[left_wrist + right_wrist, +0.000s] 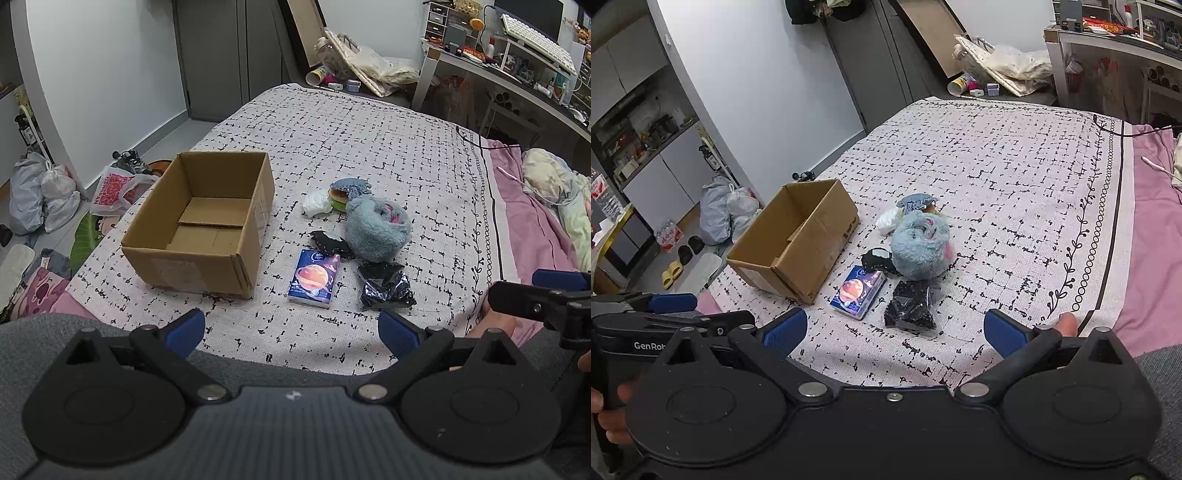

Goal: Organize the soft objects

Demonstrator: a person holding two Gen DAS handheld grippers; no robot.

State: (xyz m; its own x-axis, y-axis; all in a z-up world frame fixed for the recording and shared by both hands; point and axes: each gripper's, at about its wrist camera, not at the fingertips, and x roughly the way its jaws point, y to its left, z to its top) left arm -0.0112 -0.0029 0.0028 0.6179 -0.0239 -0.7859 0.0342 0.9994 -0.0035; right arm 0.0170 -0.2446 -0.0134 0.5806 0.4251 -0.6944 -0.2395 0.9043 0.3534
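An open cardboard box (199, 225) (798, 240) stands empty on the patterned bedspread. To its right lies a cluster: a blue-grey plush toy (376, 229) (919, 243), a burger-shaped toy (341, 197) under a small blue plush, a white crumpled item (317, 203) (886, 221), a dark fabric piece (330, 243) (875, 258), a tissue pack (314, 278) (857, 291) and a black plastic-wrapped bundle (386, 288) (911, 306). My left gripper (291, 330) is open near the bed's front edge, holding nothing. My right gripper (895, 330) is open too, short of the bundle.
Pink bedding (532, 221) lies at the right. Plastic bags (40, 195) (727, 210) sit on the floor left of the bed. A cluttered desk (517, 62) stands at the back right. The far part of the bedspread (997, 155) holds no items.
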